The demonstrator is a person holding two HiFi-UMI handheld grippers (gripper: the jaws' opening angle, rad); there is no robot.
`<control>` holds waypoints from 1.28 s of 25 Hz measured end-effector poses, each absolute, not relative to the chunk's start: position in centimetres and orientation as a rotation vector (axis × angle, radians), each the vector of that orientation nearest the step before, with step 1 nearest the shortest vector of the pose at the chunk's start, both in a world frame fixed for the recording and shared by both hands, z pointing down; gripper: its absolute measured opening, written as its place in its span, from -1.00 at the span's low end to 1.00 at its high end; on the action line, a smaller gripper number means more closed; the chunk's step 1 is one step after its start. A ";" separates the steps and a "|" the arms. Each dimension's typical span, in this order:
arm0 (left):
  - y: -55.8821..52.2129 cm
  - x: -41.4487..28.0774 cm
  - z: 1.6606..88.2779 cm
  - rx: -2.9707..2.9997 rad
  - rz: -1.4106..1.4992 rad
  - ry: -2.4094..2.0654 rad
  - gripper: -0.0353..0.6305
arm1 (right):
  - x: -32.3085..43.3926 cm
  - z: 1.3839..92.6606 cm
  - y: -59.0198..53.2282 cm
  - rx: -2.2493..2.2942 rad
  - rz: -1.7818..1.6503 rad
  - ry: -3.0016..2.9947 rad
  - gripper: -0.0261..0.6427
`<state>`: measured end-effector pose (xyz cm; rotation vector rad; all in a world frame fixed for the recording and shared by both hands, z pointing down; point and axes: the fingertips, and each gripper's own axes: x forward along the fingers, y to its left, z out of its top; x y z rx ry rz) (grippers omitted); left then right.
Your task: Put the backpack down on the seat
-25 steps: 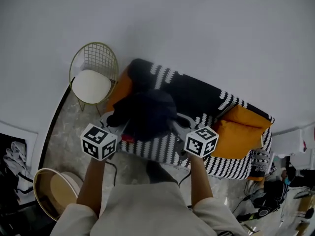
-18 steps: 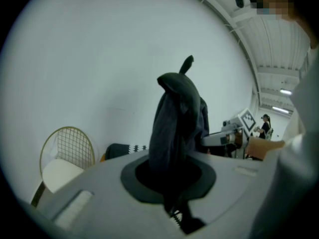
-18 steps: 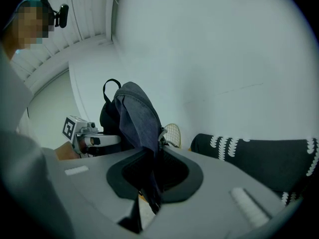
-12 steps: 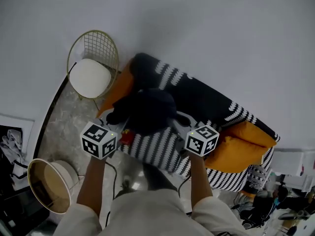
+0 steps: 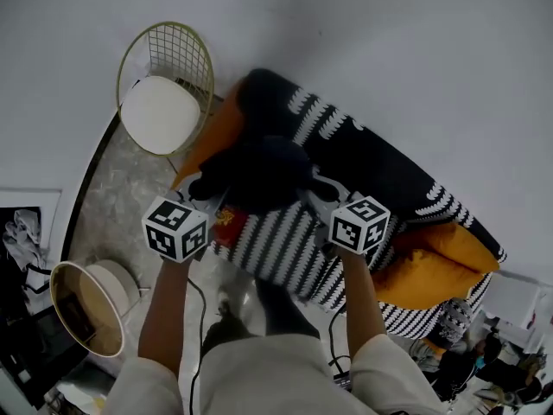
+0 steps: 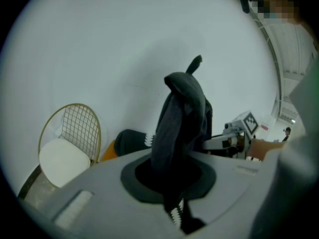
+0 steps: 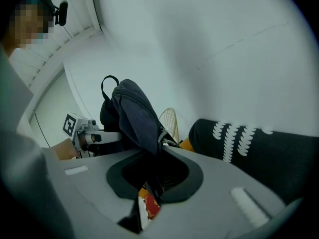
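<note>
Backpack (image 5: 259,175) is over the sofa (image 5: 281,249) seat's end, orange cushion (image 5: 218,137) just beside.

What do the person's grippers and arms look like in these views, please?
The left gripper and right gripper have grey moulded bodies with a dark oval recess around the jaws. Each carries a white cube, the left cube and the right cube, printed with black square markers. A thin dark cable trails back towards the person. The arms are bare up to loose, off-white sleeves.
</note>
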<state>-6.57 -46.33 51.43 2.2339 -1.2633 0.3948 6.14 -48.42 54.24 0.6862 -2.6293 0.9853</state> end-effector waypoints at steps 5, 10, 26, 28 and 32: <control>-48.6 -6.5 56.5 2.176 0.421 -1.244 -0.81 | 5.9 59.2 -51.3 0.661 1.023 -2.578 -0.80; -51.2 -7.1 61.5 2.119 0.425 -1.226 -0.81 | 5.1 64.0 -54.7 0.617 1.032 -2.542 -0.80; -58.9 -10.0 73.3 2.034 0.519 -1.209 -0.81 | 1.0 75.2 -63.2 0.628 0.902 -2.421 -0.80; -59.4 -10.3 74.6 2.015 0.518 -1.206 -0.81 | 0.6 76.3 -63.7 0.597 0.887 -2.408 -0.80; -60.0 -10.2 77.1 1.996 0.521 -1.161 -0.81 | 0.7 78.9 -64.7 0.556 0.879 -2.373 -0.80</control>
